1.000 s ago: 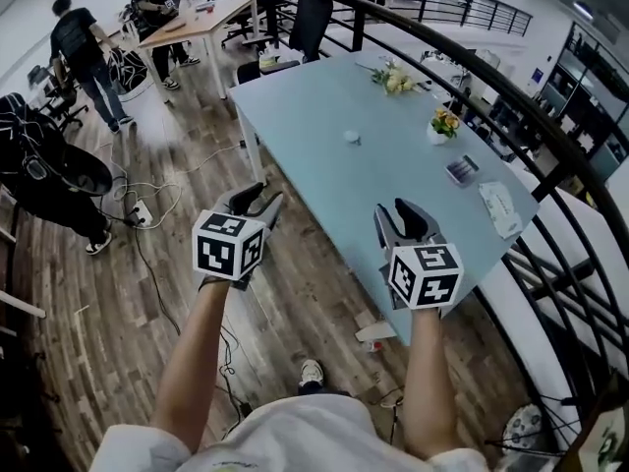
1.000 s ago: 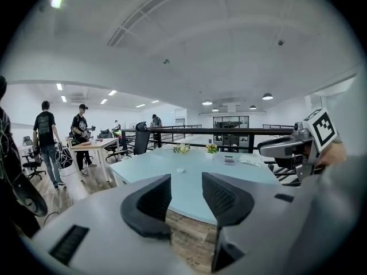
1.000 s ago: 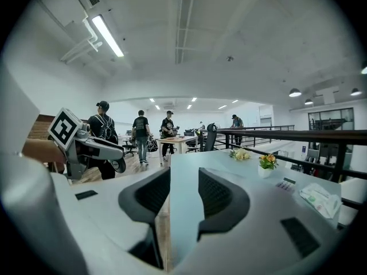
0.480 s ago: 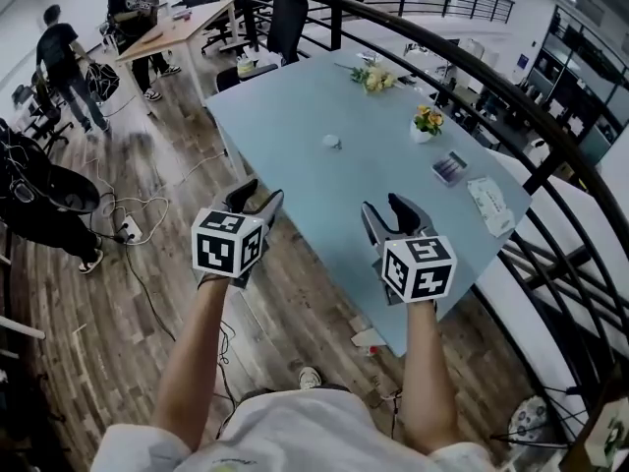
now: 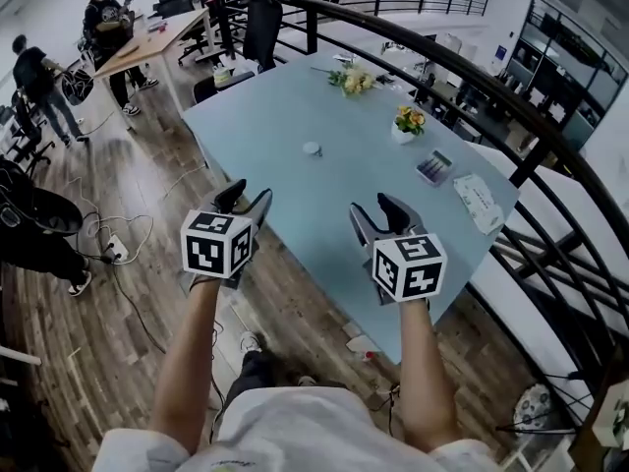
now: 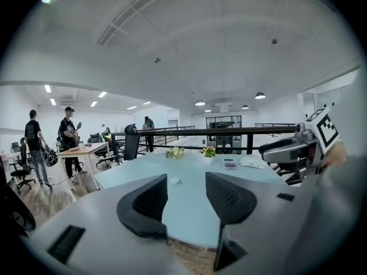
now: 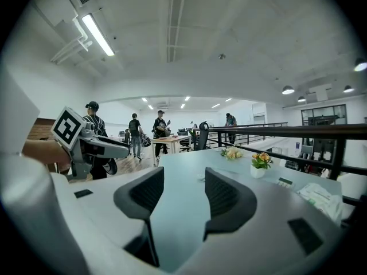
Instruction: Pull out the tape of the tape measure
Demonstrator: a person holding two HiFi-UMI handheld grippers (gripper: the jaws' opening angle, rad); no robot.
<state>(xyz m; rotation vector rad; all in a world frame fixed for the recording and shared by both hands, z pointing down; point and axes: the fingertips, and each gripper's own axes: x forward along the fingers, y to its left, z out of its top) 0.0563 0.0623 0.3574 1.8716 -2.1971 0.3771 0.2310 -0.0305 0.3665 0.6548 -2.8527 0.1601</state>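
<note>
A long pale-blue table [image 5: 285, 116] fills the middle of the head view, running from 11 o'clock to 4 o'clock, with a black railing [image 6: 189, 132] curving along its far side. The left gripper [image 5: 246, 198] hangs at the table's near edge, over the wooden floor [image 5: 108, 195]. Its jaws have just been opening and stand well apart with nothing between them. The right gripper [image 5: 377, 209] is over the tabletop at 3 o'clock of the left one. Its jaws have also just been opening, to their widest, and hold nothing. A small pot of flowers [image 5: 407, 123] stands at 1 o'clock from the right gripper. A small pale round thing [image 5: 312, 148], probably the tape measure though too small to be sure, lies alone on the table at 12 o'clock from the gap between the grippers, well apart from both.
</note>
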